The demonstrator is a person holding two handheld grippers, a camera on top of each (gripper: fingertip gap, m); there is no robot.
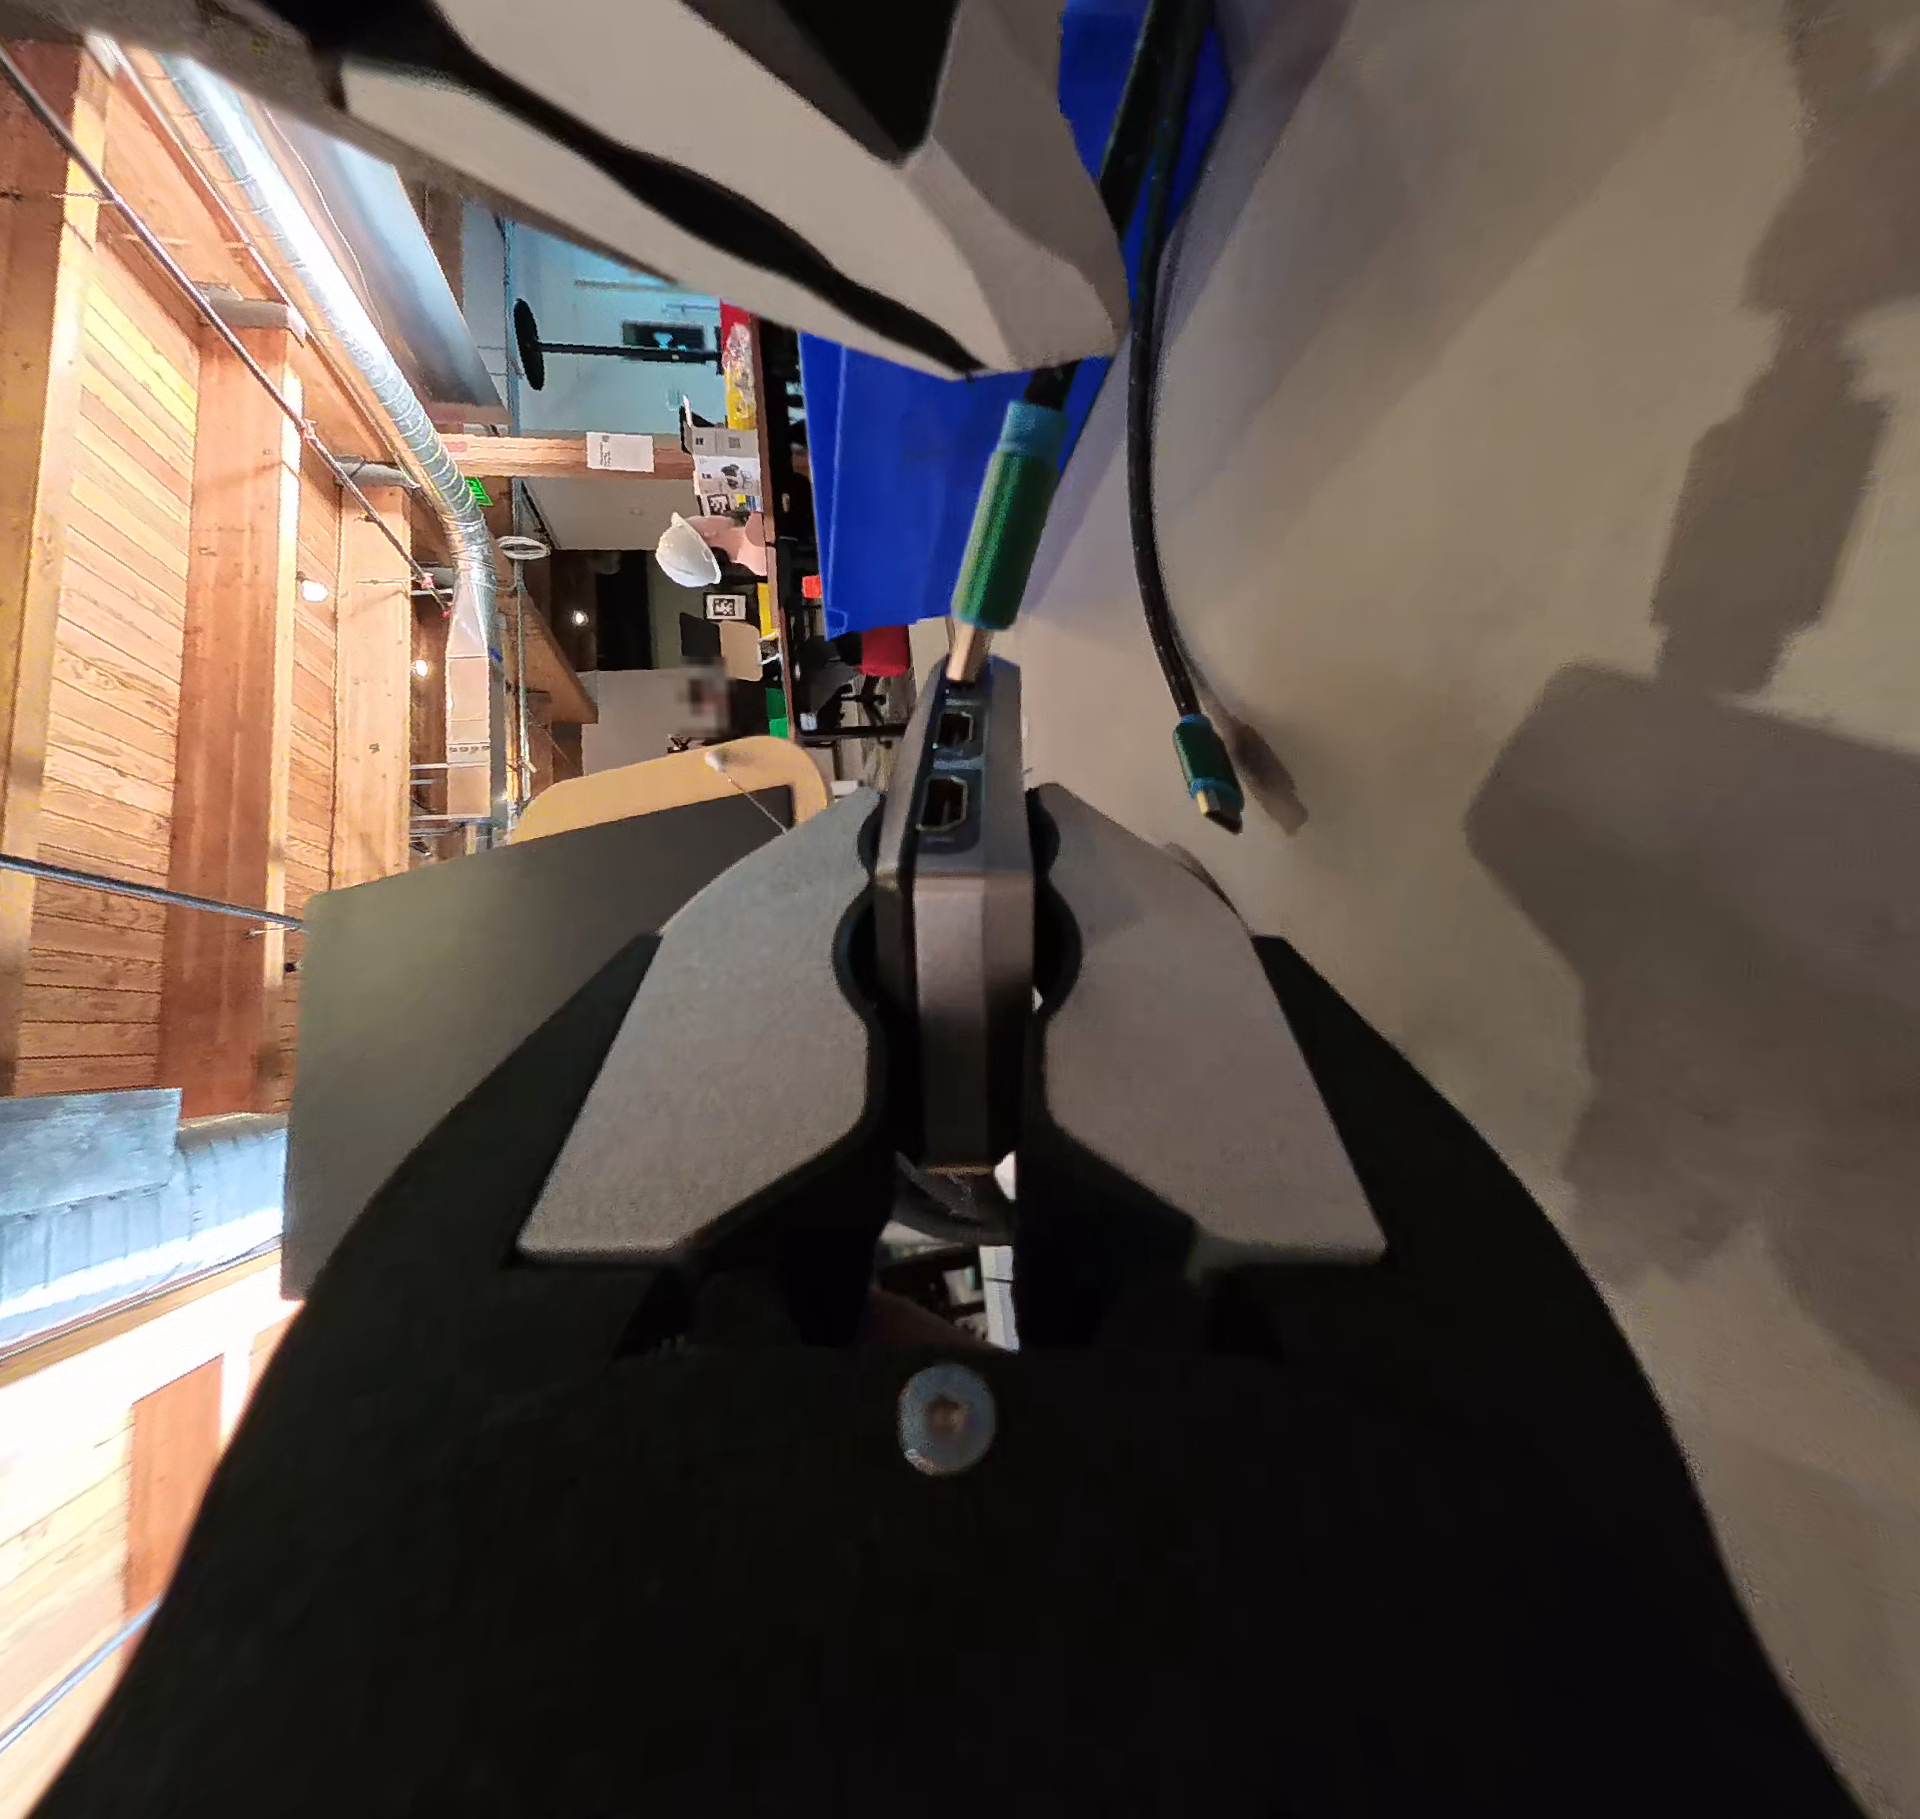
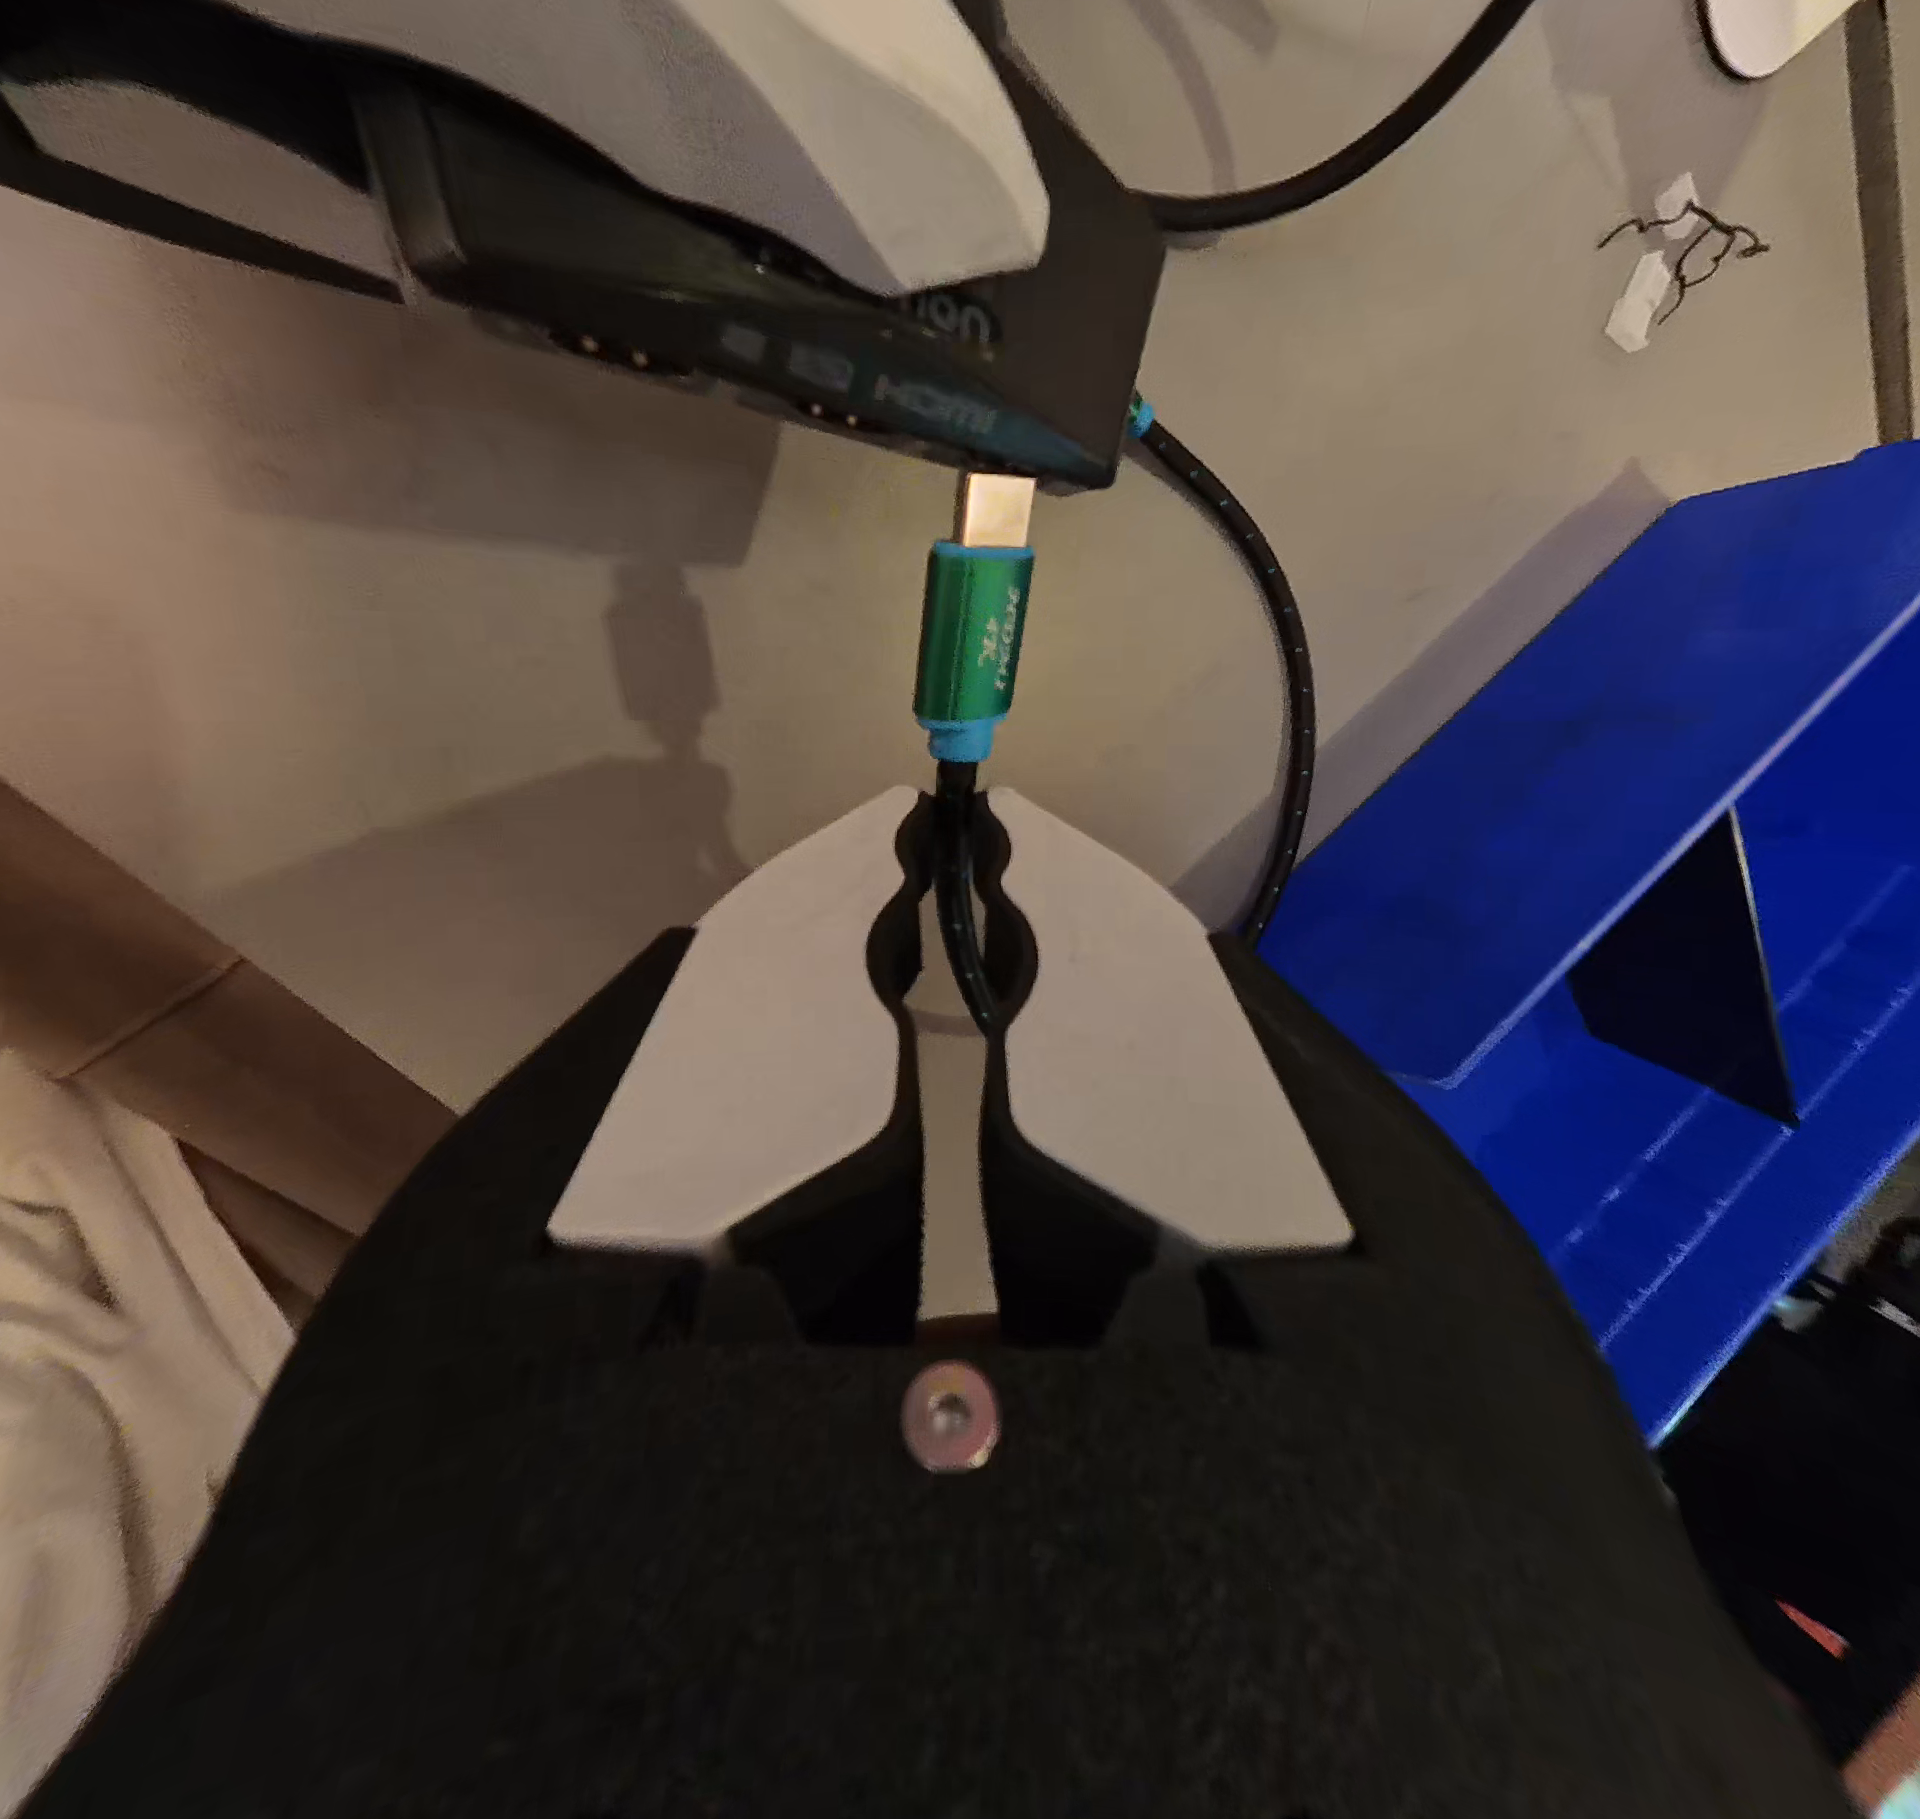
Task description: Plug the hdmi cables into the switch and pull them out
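Right wrist view, plug tip at switch edge

Your pale bench carries a blue bin at its edge and a scrap of clear tape with black thread farther along. Beyond it you have a wood-plank wall, a silver duct and a white hard hat.
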